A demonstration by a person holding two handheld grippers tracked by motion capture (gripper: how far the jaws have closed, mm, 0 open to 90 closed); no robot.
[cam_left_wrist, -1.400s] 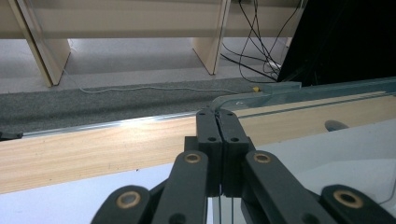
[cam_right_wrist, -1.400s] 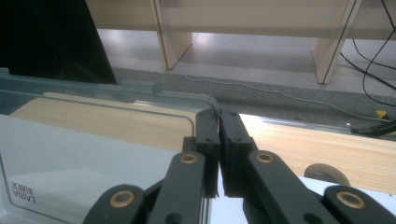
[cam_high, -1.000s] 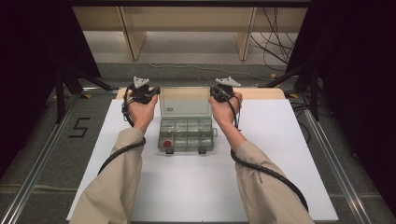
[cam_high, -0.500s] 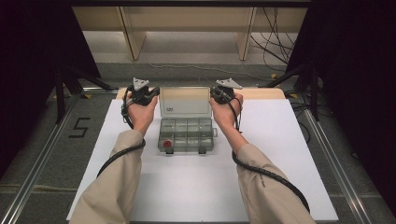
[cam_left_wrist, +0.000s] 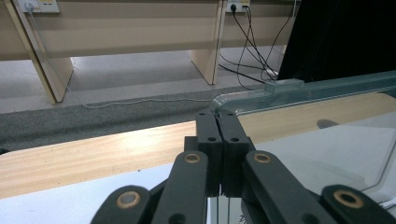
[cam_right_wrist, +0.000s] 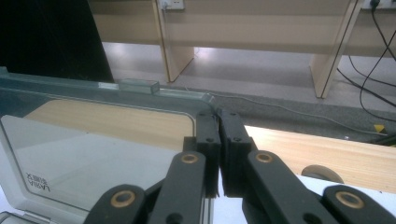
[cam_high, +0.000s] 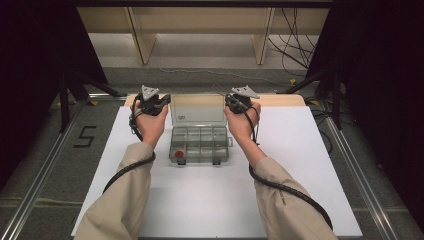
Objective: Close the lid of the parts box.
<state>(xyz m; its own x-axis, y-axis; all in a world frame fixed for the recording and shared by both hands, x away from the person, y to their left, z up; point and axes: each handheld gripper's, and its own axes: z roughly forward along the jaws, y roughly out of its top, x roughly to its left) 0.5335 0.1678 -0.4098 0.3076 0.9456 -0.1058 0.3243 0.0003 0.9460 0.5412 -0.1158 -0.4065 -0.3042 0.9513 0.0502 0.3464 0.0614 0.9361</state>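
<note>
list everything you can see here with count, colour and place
organiser box: 1, clear plastic, middle of the table, open
lid: 1, clear, standing up at the box's far edge, each top corner pinched by a gripper
small round thing: 1, red, front left compartment
table: 1, white top with a wooden strip at the far edge
desks: pale wood, on the floor beyond the table
cables: several, black, far right floor
number 5: 1, black, floor left of the table
left gripper: 1, black, jaws shut on the lid's left corner
right gripper: 1, black, jaws shut on the lid's right corner
sleeves: 2, beige
</note>
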